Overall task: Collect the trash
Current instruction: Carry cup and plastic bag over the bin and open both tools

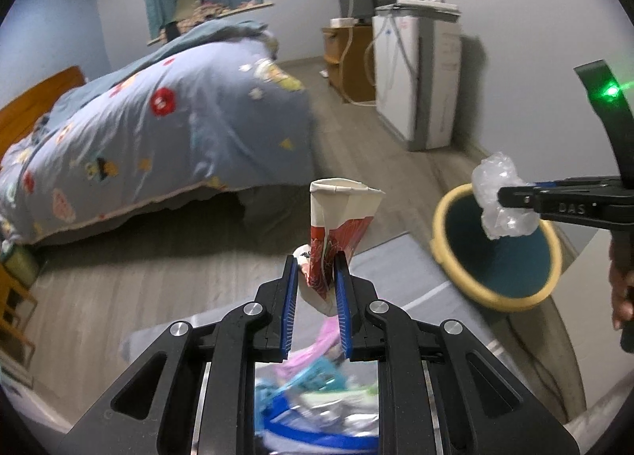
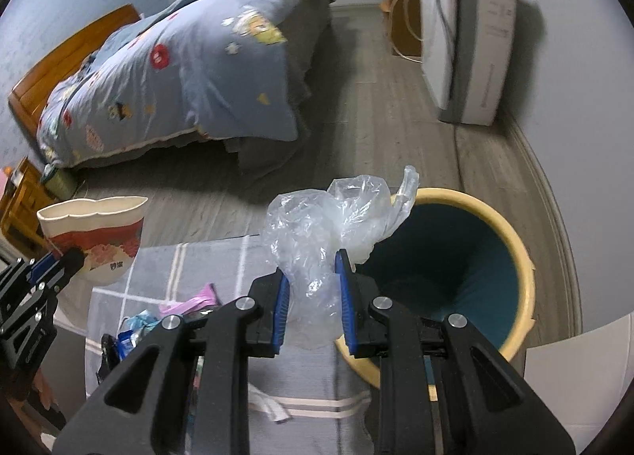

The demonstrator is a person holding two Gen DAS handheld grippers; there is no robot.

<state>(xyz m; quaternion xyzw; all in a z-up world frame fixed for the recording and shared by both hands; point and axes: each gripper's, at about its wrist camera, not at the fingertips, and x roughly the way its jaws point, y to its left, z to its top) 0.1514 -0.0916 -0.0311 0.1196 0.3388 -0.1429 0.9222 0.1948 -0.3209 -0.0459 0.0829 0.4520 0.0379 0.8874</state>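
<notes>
My left gripper [image 1: 316, 276] is shut on a crushed red and white paper cup [image 1: 340, 225] and holds it in the air above a grey checked cloth; the cup also shows in the right wrist view [image 2: 95, 237]. My right gripper [image 2: 312, 280] is shut on a crumpled clear plastic bag [image 2: 317, 233] and holds it at the left rim of a round bin [image 2: 515, 257] with a yellow rim and dark teal inside. In the left wrist view the bag [image 1: 501, 197] hangs over the bin [image 1: 443, 217].
Loose pink and blue wrappers [image 2: 186, 304] lie on the grey checked cloth [image 2: 301, 395] below both grippers. A bed [image 1: 150, 130] with a blue patterned duvet stands beyond. A white appliance [image 1: 420, 79] stands against the right wall on the wood floor.
</notes>
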